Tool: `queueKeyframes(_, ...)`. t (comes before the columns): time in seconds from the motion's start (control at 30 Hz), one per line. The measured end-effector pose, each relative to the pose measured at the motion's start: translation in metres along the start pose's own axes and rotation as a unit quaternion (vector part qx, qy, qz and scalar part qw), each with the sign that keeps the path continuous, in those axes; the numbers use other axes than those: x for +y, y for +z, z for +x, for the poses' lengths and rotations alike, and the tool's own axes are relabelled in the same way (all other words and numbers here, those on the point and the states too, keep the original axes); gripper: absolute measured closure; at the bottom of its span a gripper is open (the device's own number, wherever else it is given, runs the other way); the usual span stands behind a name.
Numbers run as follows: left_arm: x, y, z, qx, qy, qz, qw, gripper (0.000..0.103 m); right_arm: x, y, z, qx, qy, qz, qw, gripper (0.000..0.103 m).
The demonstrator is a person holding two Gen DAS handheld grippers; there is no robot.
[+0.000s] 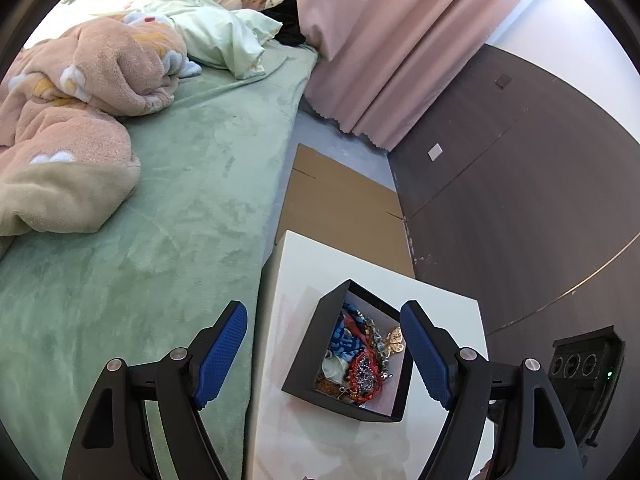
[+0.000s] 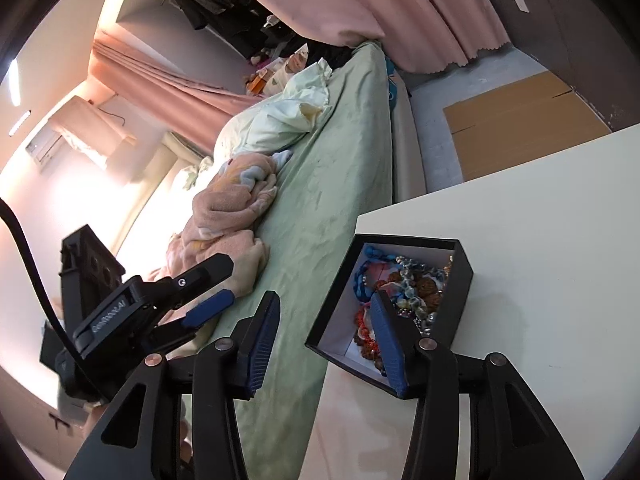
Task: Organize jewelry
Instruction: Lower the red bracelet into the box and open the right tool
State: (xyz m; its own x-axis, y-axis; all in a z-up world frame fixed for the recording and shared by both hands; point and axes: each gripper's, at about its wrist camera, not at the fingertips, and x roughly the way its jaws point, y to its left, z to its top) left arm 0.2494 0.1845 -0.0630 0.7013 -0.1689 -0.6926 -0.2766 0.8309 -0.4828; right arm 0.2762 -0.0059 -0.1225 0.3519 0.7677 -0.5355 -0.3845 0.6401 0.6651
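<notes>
An open black box [image 1: 308,354] with a white inside stands on a white table [image 1: 440,304]. It holds a tangle of jewelry [image 1: 360,360]: blue and red beads, a gold butterfly piece, chains. My left gripper [image 1: 324,354] is open and empty, held above the box with its blue pads on either side. In the right wrist view the box [image 2: 464,276] and jewelry [image 2: 412,284] lie just ahead. My right gripper [image 2: 326,344] is open and empty, its right finger over the box's near edge. The left gripper [image 2: 204,292] shows at the left, over the bed.
A bed with a green sheet [image 1: 180,200], a pink blanket [image 1: 80,92] and a pale pillow [image 1: 216,32] lies left of the table. Flat cardboard [image 1: 340,200] lies on the floor beyond it. Pink curtains [image 1: 380,40] and a dark wall panel [image 1: 520,180] stand behind.
</notes>
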Motion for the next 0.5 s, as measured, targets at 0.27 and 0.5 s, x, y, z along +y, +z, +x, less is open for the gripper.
queueKeyframes(0.27, -0.018, -0.016, -0.003, 0.002, -0.001, 0.027, 0.9996, 0.023, -0.003, -0.004, -0.023, -0.007, -0.007, 0.0, 1.0, 0.049)
queueKeyframes(0.5, -0.033, -0.033, -0.012, -0.014, -0.002, 0.052, 0.9985, 0.021, -0.012, -0.008, -0.049, -0.022, -0.041, 0.003, 0.999, 0.022)
